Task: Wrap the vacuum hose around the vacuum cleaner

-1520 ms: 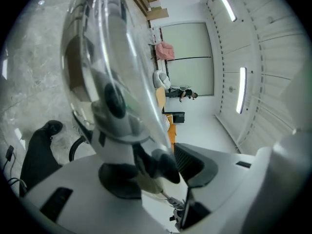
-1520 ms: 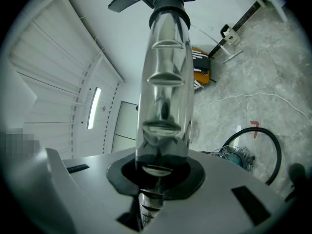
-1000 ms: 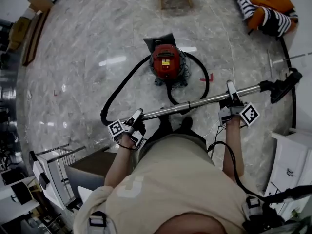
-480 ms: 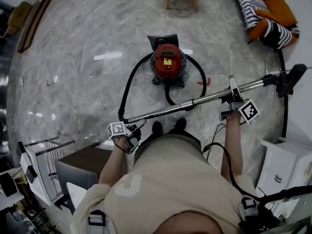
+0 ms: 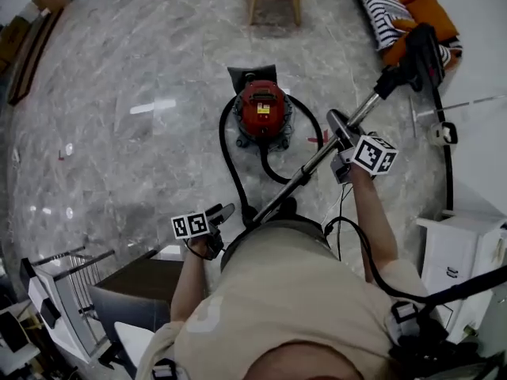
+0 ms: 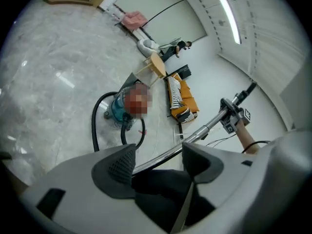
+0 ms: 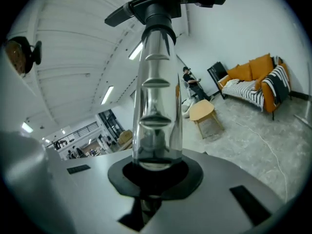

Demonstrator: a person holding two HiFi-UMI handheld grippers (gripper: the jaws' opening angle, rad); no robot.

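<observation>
Right gripper [image 5: 337, 127] jaws clamped on wand [image 5: 305, 174]; left gripper [image 5: 224, 211] jaws just opened wide, gripping nothing.

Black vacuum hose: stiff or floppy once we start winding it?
Probably floppy: the hose lies in loose curves beside the vacuum cleaner. Wide unkinked arcs suggest some spring, so loops may unwind. The rigid metal wand at its end, clamped in the right gripper, will probably lever it about.

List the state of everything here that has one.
vacuum cleaner: upright on the floor.
vacuum hose: loose on the floor, not wrapped.
wand: tilted, far end up.
left gripper: open, jaws just been opening; wand crosses the gap, ungripped.
right gripper: shut on wand.
</observation>
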